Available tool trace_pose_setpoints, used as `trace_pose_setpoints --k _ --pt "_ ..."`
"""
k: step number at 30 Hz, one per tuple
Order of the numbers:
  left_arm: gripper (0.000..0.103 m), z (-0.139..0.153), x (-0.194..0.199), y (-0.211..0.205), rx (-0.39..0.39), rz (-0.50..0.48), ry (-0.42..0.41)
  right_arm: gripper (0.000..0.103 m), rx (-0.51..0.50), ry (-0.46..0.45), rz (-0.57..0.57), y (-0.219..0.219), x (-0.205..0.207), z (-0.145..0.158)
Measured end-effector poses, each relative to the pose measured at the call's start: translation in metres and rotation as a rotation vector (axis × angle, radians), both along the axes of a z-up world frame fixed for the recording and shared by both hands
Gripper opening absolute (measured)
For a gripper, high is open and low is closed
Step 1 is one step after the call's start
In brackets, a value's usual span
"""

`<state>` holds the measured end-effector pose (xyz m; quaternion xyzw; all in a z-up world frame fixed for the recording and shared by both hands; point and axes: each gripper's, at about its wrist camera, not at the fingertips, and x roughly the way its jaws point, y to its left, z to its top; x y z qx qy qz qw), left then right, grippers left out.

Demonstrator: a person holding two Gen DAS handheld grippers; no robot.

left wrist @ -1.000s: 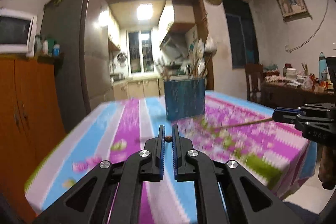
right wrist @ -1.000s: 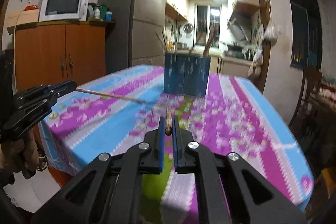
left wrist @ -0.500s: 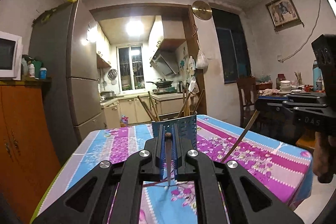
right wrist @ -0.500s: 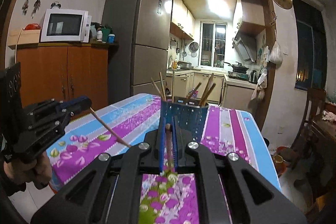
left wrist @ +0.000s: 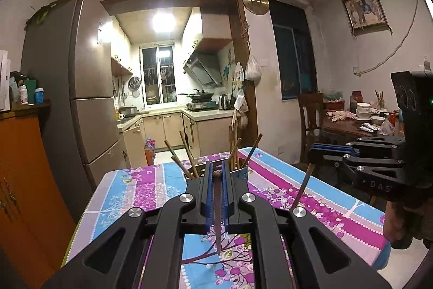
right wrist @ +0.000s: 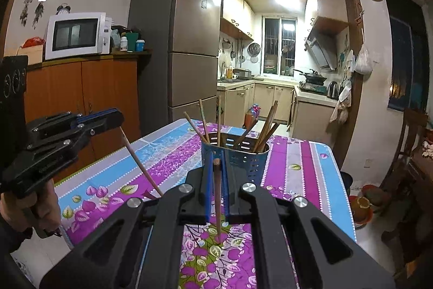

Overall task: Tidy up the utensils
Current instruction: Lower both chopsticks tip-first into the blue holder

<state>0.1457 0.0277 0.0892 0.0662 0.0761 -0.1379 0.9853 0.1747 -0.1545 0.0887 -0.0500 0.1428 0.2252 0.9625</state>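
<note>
Both grippers, left (left wrist: 216,173) and right (right wrist: 216,163), each clamp one chopstick, now raised upright nearer the holder (right wrist: 235,153).

In the left wrist view the left gripper's fingers (left wrist: 208,186) hide most of the blue holder (left wrist: 241,175). The dishes (left wrist: 364,111) on the far side table are too small to identify.
</note>
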Motion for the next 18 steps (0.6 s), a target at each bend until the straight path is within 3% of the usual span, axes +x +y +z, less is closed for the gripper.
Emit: trace_pose_setpoints --k 12,18 --pt "0.008 0.042 0.029 -0.007 0.014 -0.014 0.080 0.005 0.040 0.005 -0.011 -0.012 0.029 0.036" --pt "0.008 0.086 0.052 0.003 -0.043 -0.006 0.082 0.005 0.046 -0.043 -0.003 -0.013 0.036 0.086"
